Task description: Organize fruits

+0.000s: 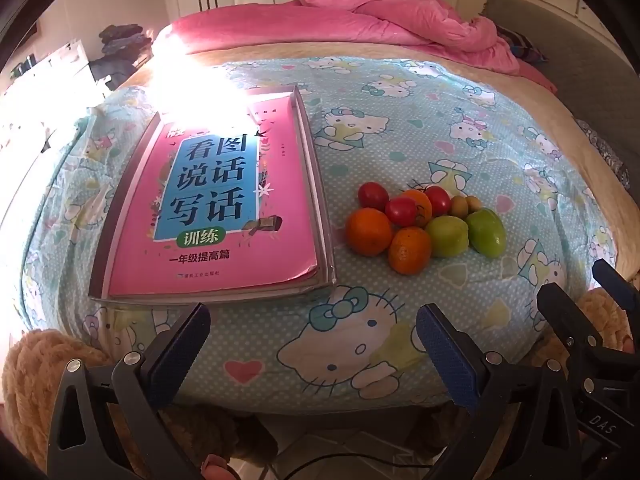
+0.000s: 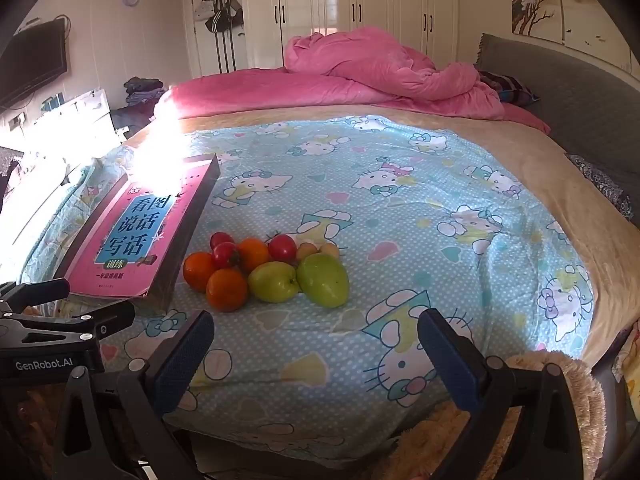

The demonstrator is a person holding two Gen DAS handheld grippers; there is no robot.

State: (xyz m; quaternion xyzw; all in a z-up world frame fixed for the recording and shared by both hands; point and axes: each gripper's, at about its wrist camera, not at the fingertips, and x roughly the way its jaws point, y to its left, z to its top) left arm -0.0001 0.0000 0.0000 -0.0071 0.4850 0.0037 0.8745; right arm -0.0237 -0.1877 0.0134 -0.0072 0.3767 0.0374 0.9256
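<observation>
A heap of fruit lies on the cartoon-cat bedsheet (image 1: pixel 400 120): oranges (image 1: pixel 368 231) (image 2: pixel 226 289), red tomatoes (image 1: pixel 373 195) (image 2: pixel 282 248), green apples (image 1: pixel 486 232) (image 2: pixel 323 279) and small pale fruits (image 1: pixel 461 205) (image 2: pixel 330 250). A pink book (image 1: pixel 216 208) (image 2: pixel 120 248) sits in a shallow grey box lid just left of the heap. My left gripper (image 1: pixel 312 328) hovers open over the near edge of the bed, short of the fruit. My right gripper (image 2: pixel 316 336) also stands open, nothing between its blue pads, in front of the heap.
A rumpled pink duvet (image 2: pixel 360 72) covers the far end of the bed. A grey headboard (image 2: pixel 580 104) runs along the right. Harsh sunlight glare (image 1: pixel 192 80) washes out the book's far end. White wardrobes (image 2: pixel 352 8) stand behind. The other gripper (image 1: pixel 588 320) (image 2: pixel 48 320) shows in each view.
</observation>
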